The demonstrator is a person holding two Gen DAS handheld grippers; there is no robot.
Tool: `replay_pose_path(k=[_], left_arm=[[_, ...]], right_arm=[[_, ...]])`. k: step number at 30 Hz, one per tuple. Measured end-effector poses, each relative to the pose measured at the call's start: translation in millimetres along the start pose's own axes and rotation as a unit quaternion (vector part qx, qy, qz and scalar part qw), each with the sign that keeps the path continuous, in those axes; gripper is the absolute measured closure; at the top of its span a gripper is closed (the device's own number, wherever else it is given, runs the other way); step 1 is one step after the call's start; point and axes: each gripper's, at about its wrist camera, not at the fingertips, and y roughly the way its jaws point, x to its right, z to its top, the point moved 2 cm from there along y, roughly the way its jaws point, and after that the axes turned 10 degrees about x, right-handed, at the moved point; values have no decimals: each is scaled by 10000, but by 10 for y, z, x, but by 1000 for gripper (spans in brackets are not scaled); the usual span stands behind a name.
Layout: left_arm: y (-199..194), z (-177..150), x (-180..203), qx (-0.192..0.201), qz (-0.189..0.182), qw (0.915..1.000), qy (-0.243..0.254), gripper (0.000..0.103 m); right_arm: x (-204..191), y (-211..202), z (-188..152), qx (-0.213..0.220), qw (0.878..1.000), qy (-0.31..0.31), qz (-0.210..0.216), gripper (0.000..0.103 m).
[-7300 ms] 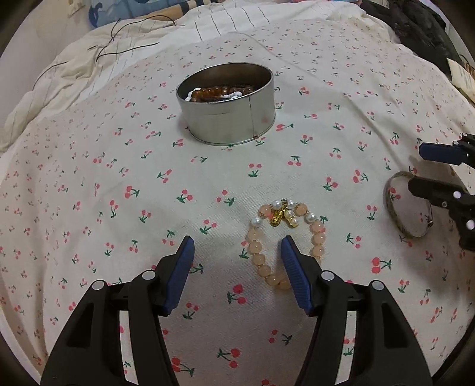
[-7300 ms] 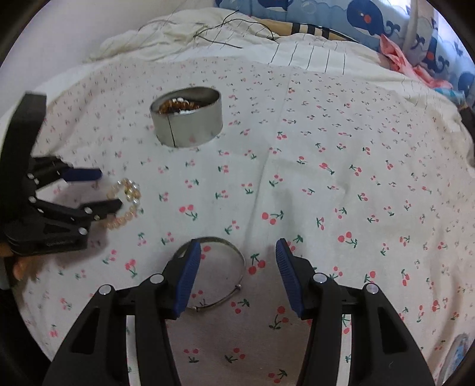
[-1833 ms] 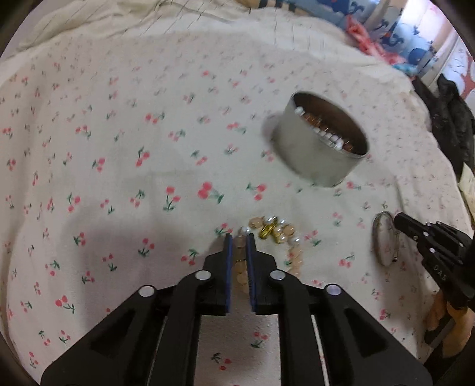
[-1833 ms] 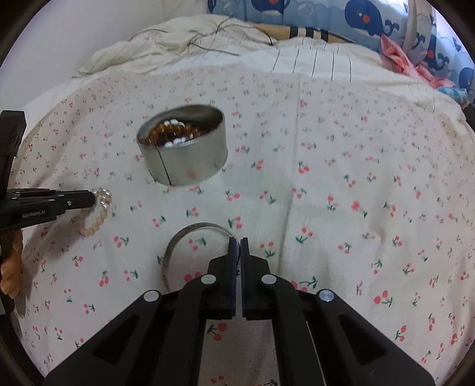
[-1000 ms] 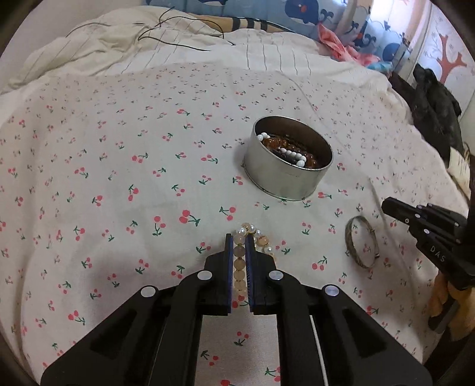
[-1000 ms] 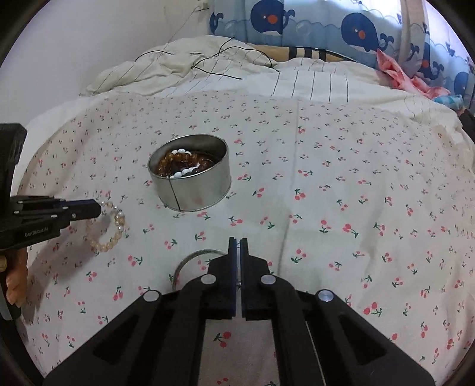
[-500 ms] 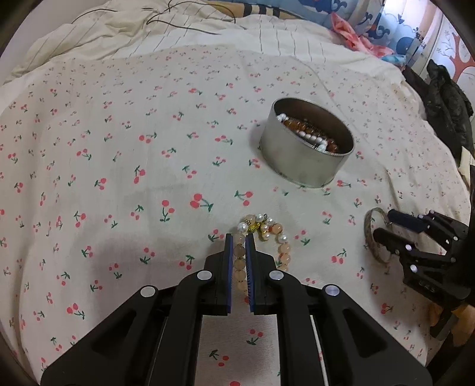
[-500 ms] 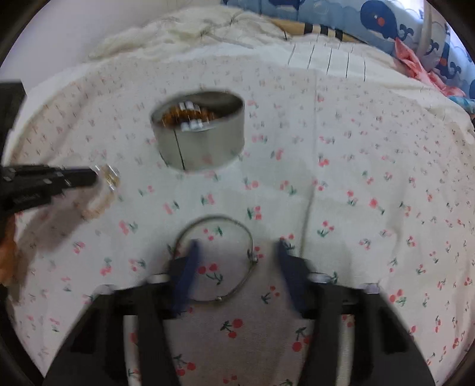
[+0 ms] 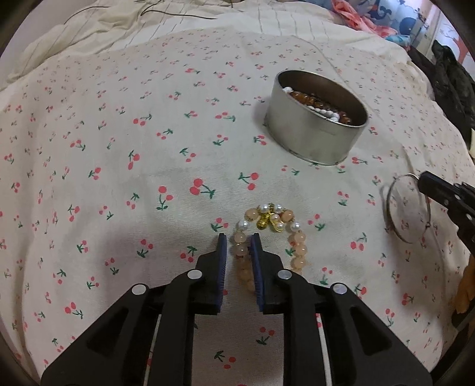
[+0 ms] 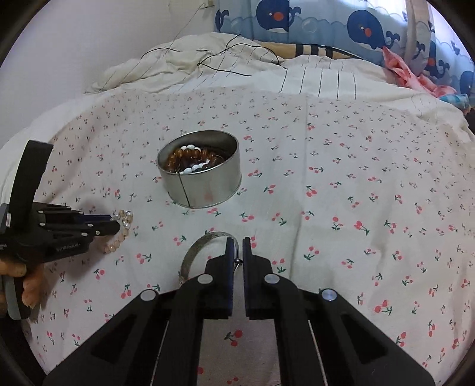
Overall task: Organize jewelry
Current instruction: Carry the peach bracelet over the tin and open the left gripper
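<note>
A bed, spread with a cream cherry-print sheet, carries everything here. Behind it lie a rumpled striped duvet crossed by a thin black cable, a white wall, and a whale-print curtain that only the right wrist view takes in. A round metal tin sits mid-sheet with amber and white beads inside. Left claw: narrow gap, one side of the peach bead bracelet between its blue pads, the rest lying on the sheet. Right claw: nearly closed on the thin metal bangle (its far arc rests on the sheet). The left wrist view alone shows dark clothing at the bed's right edge.
</note>
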Motion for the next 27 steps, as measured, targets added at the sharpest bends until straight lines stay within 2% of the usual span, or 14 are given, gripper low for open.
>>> replay_pose_path(k=[4,6,10,17,27], left_arm=[[-134,62,71,298,-150,9994,54,96],[-247,126,29,540,-440,9974,-169,96],[-418,214,16,844,-791,9927,-328,96],[-598,312,140,979,-1258,9869,-231,96],[-703,642,357,1156,-1383,9836,57,96]], right_arm=[[30,-56,32,113,9999,67,14,97],[66,-62,49,146,9998,160,43,97],[117,-102,79,232,9992,297,114,97],[146,-147,144,350,9982,439,196,97],[186,-155,162,360,9976,542,248,97]])
